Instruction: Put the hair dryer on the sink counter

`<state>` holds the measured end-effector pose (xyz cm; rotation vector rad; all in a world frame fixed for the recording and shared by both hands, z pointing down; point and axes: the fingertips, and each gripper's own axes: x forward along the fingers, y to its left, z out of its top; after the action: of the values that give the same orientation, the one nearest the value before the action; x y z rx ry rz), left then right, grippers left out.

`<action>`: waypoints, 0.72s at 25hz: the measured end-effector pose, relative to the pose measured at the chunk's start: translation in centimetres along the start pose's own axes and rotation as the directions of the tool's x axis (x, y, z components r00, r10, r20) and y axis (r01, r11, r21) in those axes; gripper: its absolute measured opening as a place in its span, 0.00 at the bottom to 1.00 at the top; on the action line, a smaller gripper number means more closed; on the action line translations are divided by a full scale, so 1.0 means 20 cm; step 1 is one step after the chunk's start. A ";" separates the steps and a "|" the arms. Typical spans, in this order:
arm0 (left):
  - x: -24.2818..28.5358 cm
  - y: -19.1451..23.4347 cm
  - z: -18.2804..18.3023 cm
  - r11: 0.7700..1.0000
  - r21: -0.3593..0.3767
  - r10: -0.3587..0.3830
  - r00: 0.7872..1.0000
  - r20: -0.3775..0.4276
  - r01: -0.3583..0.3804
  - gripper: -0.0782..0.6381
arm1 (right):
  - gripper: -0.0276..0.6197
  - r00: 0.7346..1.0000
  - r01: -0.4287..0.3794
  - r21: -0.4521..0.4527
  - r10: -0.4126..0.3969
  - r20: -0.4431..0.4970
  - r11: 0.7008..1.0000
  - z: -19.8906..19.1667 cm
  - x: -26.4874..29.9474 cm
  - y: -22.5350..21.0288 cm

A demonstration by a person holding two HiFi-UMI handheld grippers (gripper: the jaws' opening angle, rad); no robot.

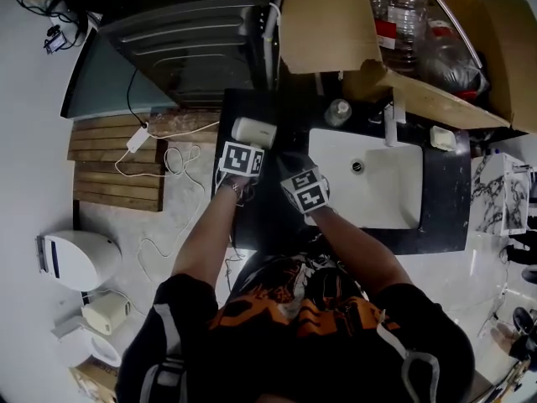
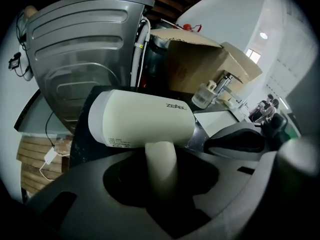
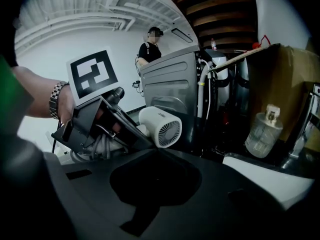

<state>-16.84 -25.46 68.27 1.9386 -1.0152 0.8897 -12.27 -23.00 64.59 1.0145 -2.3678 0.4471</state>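
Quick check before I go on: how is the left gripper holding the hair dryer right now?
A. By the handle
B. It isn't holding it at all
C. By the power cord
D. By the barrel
A. In the left gripper view, the left gripper has its jaws closed around the handle of the hair dryer, with the cream barrel sticking out above them.

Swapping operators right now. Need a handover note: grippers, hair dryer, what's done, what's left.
Left gripper: shut on the handle of the hair dryer.
Right gripper: jaws together, nothing in them, beside the left one.
Hair dryer: at the left end of the dark counter, left of the sink.
Done: dryer is at the counter, in the grip.
Left: I cannot tell whether it rests on the counter yet. Probably lower it, open the left jaws and pull back.
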 end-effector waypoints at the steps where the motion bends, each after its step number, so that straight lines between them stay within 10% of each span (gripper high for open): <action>1: 0.00 0.00 0.00 1.000 0.002 -0.005 1.000 0.001 0.005 0.37 | 0.06 1.000 -0.002 0.000 0.002 0.000 1.000 0.00 0.00 0.00; 10: -0.03 -0.07 -0.01 0.999 0.046 0.012 1.000 -0.007 -0.012 0.65 | 0.06 1.000 0.008 0.014 -0.008 0.003 1.000 0.00 -0.04 -0.01; 18: -0.15 -0.06 0.03 0.996 0.074 0.045 0.997 0.070 -0.050 0.66 | 0.06 1.000 0.009 0.018 -0.010 0.025 1.000 0.02 -0.09 0.00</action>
<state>-16.95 -24.53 65.07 2.0279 -1.0849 0.9062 -11.34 -22.25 63.20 1.0452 -2.3845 0.4555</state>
